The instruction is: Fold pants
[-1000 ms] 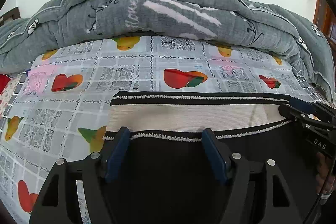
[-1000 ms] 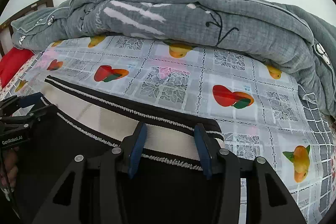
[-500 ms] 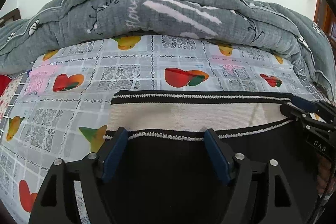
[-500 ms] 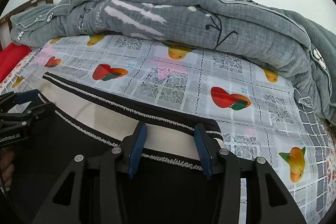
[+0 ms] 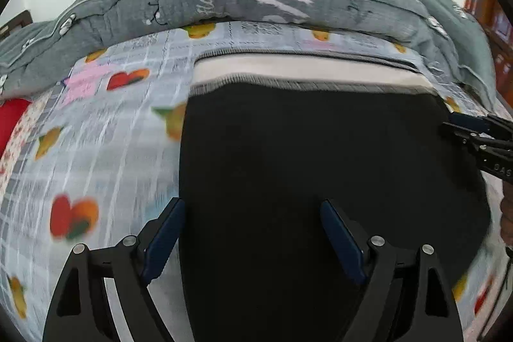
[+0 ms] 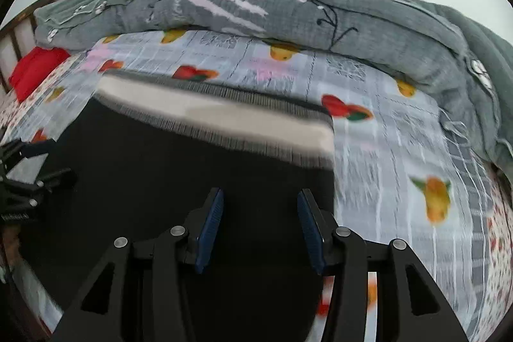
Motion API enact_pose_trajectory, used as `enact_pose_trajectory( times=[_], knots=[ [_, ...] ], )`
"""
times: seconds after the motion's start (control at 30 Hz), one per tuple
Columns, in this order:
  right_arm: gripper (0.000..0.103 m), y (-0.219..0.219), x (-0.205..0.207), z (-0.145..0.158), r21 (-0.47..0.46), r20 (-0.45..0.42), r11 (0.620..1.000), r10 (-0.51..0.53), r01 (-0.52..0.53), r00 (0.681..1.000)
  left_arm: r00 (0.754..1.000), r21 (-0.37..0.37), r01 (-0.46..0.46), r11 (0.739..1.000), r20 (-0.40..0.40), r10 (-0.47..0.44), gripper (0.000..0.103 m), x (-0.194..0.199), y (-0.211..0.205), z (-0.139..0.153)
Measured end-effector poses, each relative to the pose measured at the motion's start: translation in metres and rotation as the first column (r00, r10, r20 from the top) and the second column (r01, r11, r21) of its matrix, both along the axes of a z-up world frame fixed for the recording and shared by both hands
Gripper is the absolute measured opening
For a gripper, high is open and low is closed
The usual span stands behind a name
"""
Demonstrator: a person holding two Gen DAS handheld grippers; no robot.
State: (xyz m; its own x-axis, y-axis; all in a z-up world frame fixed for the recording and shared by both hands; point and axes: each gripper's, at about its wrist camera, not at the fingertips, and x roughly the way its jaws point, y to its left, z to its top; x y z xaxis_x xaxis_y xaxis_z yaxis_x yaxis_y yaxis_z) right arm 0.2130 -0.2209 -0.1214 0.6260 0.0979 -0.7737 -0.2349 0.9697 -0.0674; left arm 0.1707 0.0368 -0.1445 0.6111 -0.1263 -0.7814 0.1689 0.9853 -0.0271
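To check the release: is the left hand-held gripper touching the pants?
Cannot tell. In the left wrist view the left hand-held gripper stands open over the black pants, but blur hides any gap.

**Even daylight, heavy motion smear**

Both wrist views bright, soft and even; no hard shadows, no glare. Pale wall behind nearly washed out. Fruit-printed grey checked bedsheet streaks lengthwise with motion blur, worst low in frame. Cream ribbed waistband of the black pants smeared, its stitching lost. Crumpled grey quilt stays fairly sharp. Black cloth reads as flat dark, no detail. Fisheye bends edges; black vignette in every corner.
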Motion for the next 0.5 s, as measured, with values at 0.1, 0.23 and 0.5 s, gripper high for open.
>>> enact_pose_trajectory(
  times=[0.1,0.23,0.5],
  knots=[
    [0.047,-0.006,-0.040,0.000,0.013,0.033,1.000,-0.012,0.011,0.999,0.999,-0.038,0.002,0.999,0.034,-0.001,0.085,-0.038,0.003,-0.003],
    [0.047,-0.013,-0.077,-0.006,0.072,0.016,0.997,-0.044,0.043,0.999,0.999,-0.059,0.003,0.998,0.047,-0.001,0.085,-0.080,0.015,-0.007],
    [0.052,-0.022,-0.131,-0.027,0.076,0.021,0.995,-0.073,0.071,0.997,0.999,0.072,-0.024,0.997,0.043,0.021,0.083,-0.141,0.040,-0.021]
  ],
)
